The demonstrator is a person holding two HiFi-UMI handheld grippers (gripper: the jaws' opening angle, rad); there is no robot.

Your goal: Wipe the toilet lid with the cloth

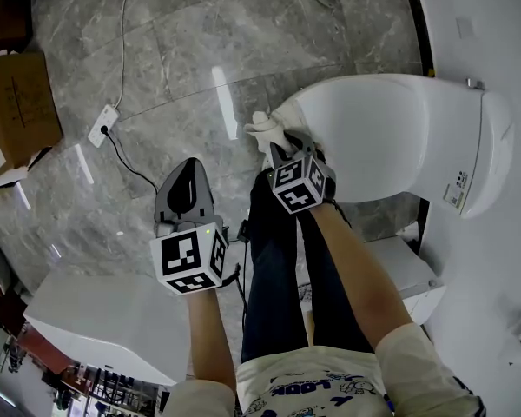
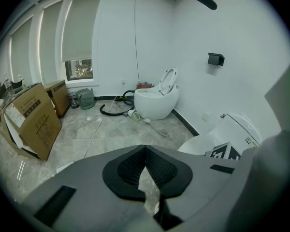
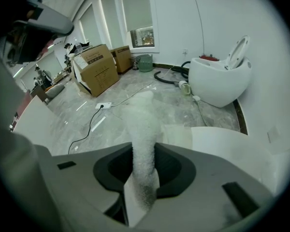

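Marble floor [image 1: 243, 42]; right claw [image 1: 276, 148] clamps cloth [image 1: 262, 130] at toilet lid [image 1: 373, 137] edge (contact hidden); left claw [image 1: 187, 174] clenched, empty.

Fluffy white cloth [image 3: 144, 129], glossy smooth toilet lid [image 1: 373, 137], polished marble-look floor [image 1: 243, 42], matt cardboard box [image 1: 13, 102]

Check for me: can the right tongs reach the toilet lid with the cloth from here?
Probably yes: the right tongs hold the cloth right at the front edge of the closed toilet lid, and nothing stands between.

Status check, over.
Right hand-held gripper shut on cloth, at toilet lid front edge. Left hand-held gripper shut, empty, off lid. Nothing blocking.
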